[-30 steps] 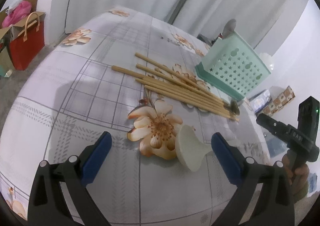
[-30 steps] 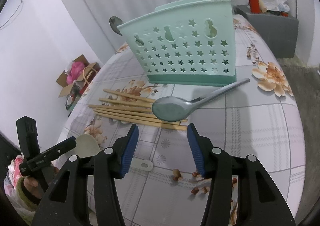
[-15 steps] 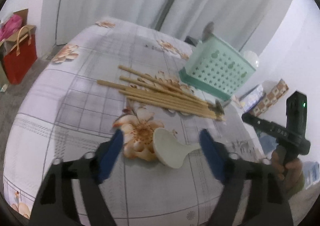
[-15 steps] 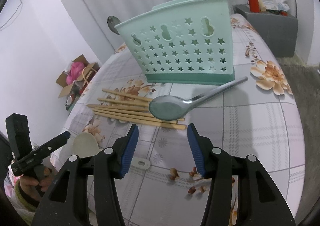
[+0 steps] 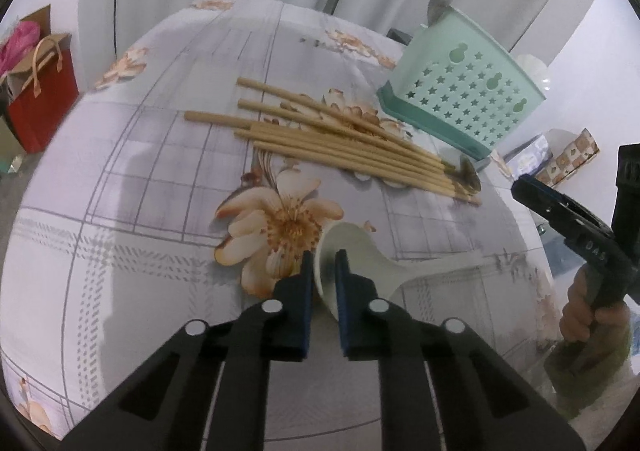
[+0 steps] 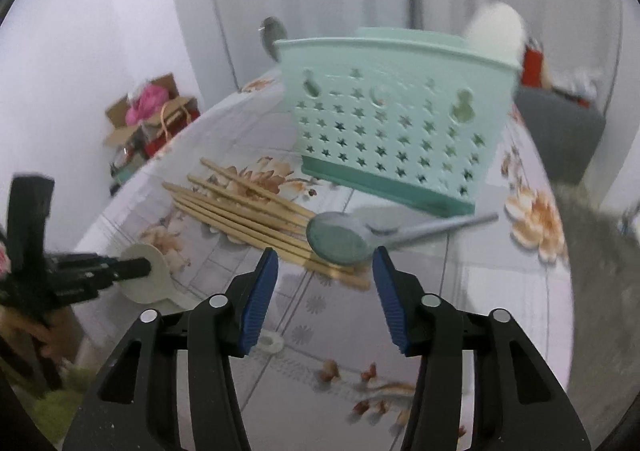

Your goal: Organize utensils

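A white plastic spoon lies on the flowered tablecloth. My left gripper is closing on the rim of its bowl, with both pads against it. Several wooden chopsticks lie in a loose bundle beyond, their tips by a metal spoon. My right gripper hangs just short of that spoon's bowl; its jaws are closing with nothing between them. A mint basket with star holes stands behind, holding a metal spoon and a white one.
A red bag and a cardboard box sit on the floor past the table's left edge. A grey cabinet stands at the far right. Patterned boxes lie beyond the basket.
My left gripper came forward and closed from wide open onto the white spoon's bowl rim. My right gripper rolled, tilting its view, and drew nearer the metal spoon.
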`<action>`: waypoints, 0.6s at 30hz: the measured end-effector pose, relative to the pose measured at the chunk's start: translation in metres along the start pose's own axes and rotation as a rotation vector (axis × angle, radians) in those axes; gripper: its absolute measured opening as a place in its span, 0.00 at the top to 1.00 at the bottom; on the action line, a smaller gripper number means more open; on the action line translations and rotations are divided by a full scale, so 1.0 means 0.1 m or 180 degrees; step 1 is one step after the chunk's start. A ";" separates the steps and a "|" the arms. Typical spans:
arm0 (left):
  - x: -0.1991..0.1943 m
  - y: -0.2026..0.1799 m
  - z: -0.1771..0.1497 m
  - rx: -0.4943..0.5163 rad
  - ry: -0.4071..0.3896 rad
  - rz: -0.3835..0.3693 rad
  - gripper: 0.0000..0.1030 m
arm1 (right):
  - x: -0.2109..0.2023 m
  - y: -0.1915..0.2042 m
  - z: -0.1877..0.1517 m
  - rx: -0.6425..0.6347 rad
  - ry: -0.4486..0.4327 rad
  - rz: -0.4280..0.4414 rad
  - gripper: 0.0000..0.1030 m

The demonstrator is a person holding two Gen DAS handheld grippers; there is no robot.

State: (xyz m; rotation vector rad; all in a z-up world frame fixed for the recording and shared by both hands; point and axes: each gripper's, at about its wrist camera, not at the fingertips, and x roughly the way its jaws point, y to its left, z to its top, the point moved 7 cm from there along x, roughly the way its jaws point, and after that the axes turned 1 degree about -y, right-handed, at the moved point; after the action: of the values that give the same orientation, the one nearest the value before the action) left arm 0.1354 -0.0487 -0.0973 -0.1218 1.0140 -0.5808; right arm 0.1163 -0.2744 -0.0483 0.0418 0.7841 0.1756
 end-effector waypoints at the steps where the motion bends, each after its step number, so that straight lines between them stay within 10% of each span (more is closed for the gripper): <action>1: -0.01 0.01 -0.01 -0.0005 -0.0005 -0.0011 0.91 | 0.05 0.04 0.01 -0.0128 0.0005 -0.0050 0.59; 18: -0.04 0.00 0.01 0.0007 -0.0103 0.0020 0.92 | 0.44 0.14 -0.03 -0.0920 0.0109 -0.0596 0.95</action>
State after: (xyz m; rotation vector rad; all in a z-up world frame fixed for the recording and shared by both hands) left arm 0.1348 -0.0469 -0.0938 -0.1257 0.9821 -0.5724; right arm 0.1427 -0.2535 -0.0803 -0.3077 0.7857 0.1107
